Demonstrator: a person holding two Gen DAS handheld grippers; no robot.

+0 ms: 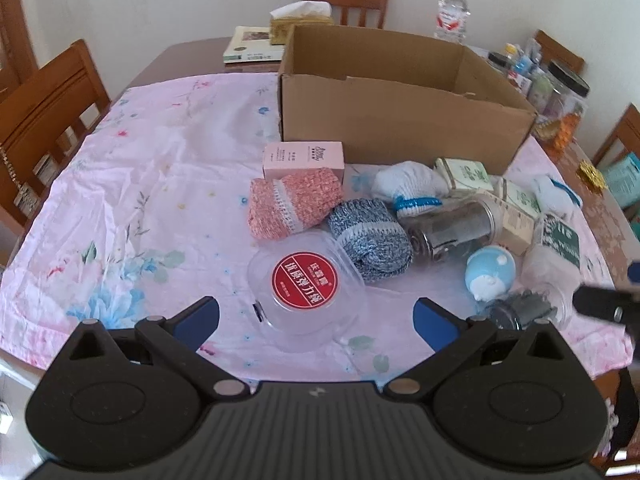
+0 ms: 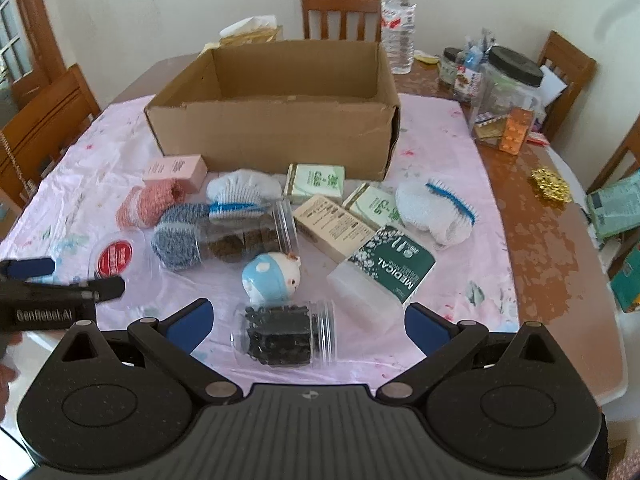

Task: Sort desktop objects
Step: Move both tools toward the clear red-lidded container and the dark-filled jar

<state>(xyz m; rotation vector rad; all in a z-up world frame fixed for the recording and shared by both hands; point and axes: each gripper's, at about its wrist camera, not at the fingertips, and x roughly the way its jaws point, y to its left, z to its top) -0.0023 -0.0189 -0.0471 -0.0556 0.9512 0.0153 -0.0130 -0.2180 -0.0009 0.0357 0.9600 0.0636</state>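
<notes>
Left wrist view: the left gripper (image 1: 316, 318) is held with fingers spread, nothing between them, over a clear round tub (image 1: 306, 286) with a red label near the worktop's near edge. The cardboard box (image 1: 400, 120) is set toward the far edge; no contents can be seen inside it. Knitted rolls, cartons and jars are listed as unsorted before it.

Right wrist view: the right gripper (image 2: 306, 322) is likewise spread and empty above a lying jar (image 2: 286, 334) of dark pieces. The sorting is judged barely begun.
</notes>
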